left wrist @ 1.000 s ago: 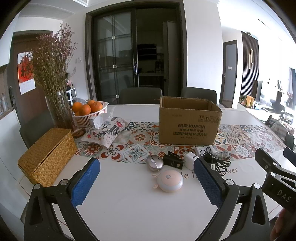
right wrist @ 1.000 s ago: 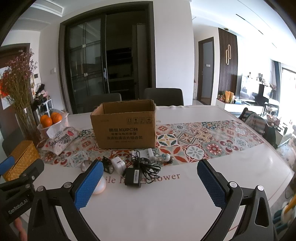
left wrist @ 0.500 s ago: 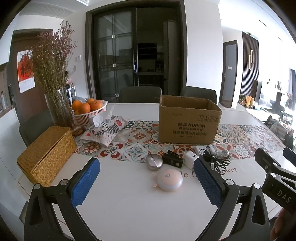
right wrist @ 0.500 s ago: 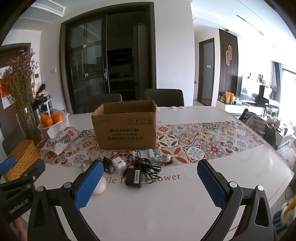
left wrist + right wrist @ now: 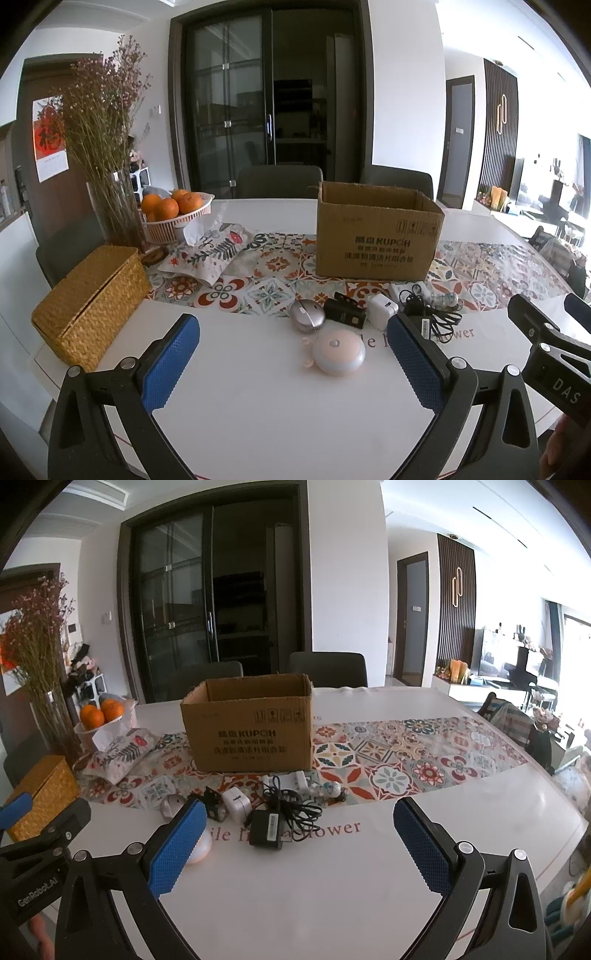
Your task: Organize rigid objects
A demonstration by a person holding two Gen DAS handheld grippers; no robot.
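Observation:
An open cardboard box [image 5: 376, 236] [image 5: 251, 731] stands on the patterned table runner. In front of it lie small objects: a round pink-white lamp [image 5: 338, 355], a silver mouse [image 5: 306, 315], a black clip-like device [image 5: 345, 314], a white charger cube [image 5: 382, 309] [image 5: 236, 803], and a black adapter with a tangled cable [image 5: 271, 825] [image 5: 432, 317]. My left gripper [image 5: 291, 365] is open and empty, above the table just short of the lamp. My right gripper [image 5: 295, 845] is open and empty, in front of the adapter.
A wicker basket [image 5: 88, 306] sits at the table's left edge. Behind it stand a vase of dried flowers [image 5: 114, 206], a bowl of oranges [image 5: 173, 214] and a floral tissue pouch [image 5: 210, 254]. Chairs stand behind the white table [image 5: 258, 398].
Both views have crept slightly closer to the objects; otherwise nothing has moved and both grippers stay open.

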